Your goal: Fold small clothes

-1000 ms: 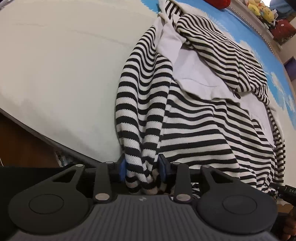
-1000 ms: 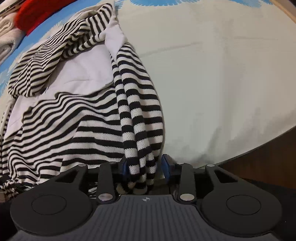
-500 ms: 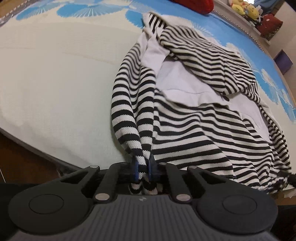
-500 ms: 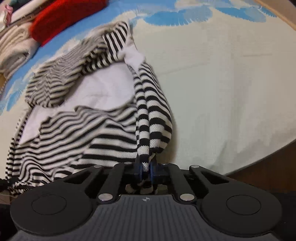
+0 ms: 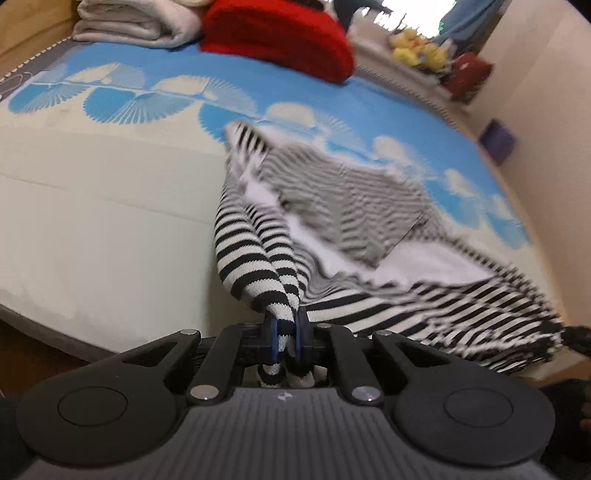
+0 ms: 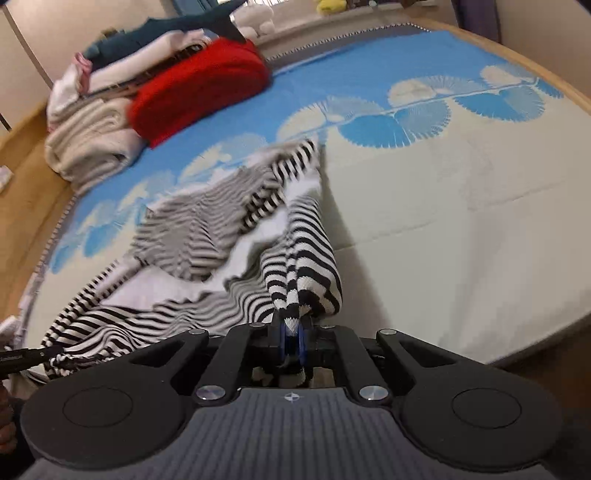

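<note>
In the left wrist view, a folded white blanket (image 5: 136, 22) sits at the far left of the bed, at the head end, with a red knitted bundle (image 5: 277, 40) just to its right. The bed cover (image 5: 92, 221) is cream in the near part and blue with pale fan shapes farther off. In the middle, the striped hoodie (image 5: 354, 221) spreads across the cover, black and white bands with a plain white lining showing in its folds (much of it is blurred). One bunched striped end of it runs down into the left gripper (image 5: 284, 334), whose blue-padded jaws are pinched tight on the cloth, with a little of the fabric poking out behind them. At the far right, yellow plush toys (image 5: 417, 50) sit on a ledge beside the bed, and a purple box (image 5: 496, 142) stands by the wall.

In the right wrist view, a stack of folded laundry (image 6: 92, 140) lies at the far left with a dark blue plush shark (image 6: 177, 26) on top, the red bundle touching its right side. The hoodie drapes from the left edge toward the centre. Its other bunched striped end is clamped in the right gripper (image 6: 293, 338), jaws nearly closed upon it. To the right the cream cover lies bare, creased in a line.
</note>
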